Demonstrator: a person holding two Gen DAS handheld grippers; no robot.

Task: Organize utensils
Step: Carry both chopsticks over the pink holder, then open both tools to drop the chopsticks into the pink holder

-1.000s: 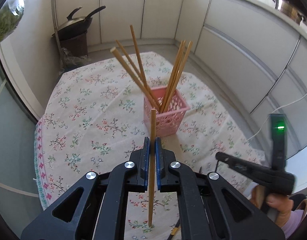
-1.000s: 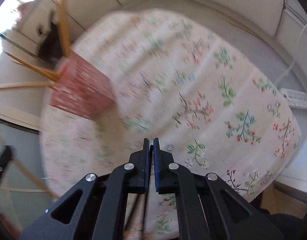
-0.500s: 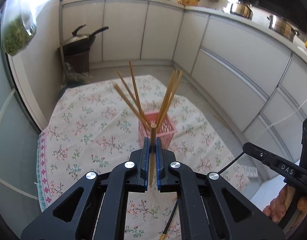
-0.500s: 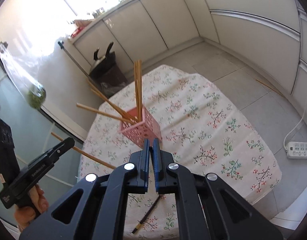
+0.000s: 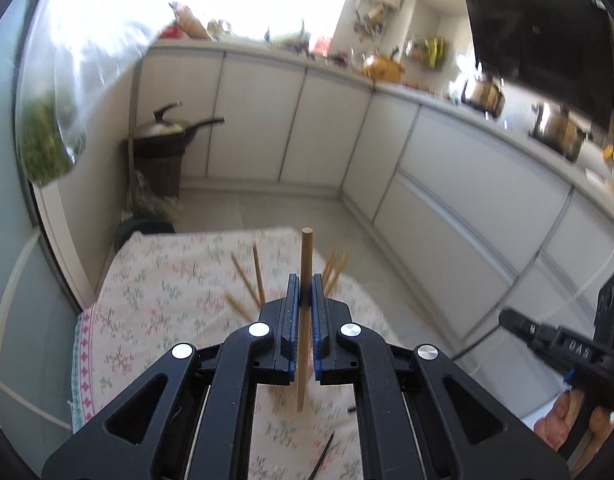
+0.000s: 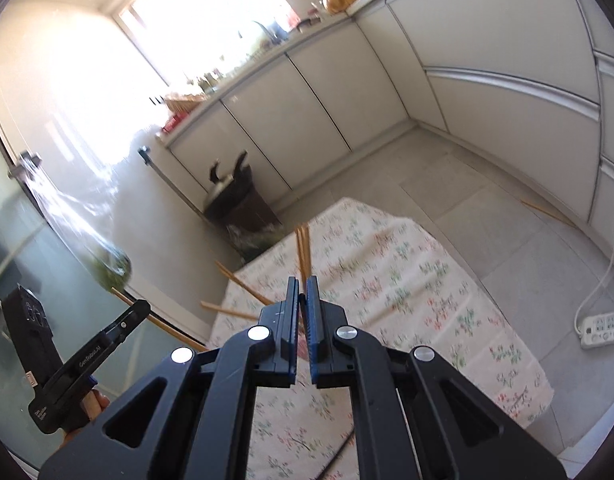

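Since a second ago you have lifted both tongs well above the counter (image 6: 427,280), so the pink basket is now hidden behind them. Your left tongs (image 5: 301,292) clamp one wooden chopstick (image 5: 305,256) upright between the pads, presumably so it can drop end-first among the bundled chopsticks (image 5: 255,276) fanning out beyond the tongs. Your right tongs (image 6: 303,300) stand narrow, nearly shut, with nothing seen between them. Beneath the left tongs a dark chopstick (image 5: 323,456) lies on the floral cloth, cut off by the frame. Motion blur smears the bundle, so you cannot count its sticks or see the basket rim.
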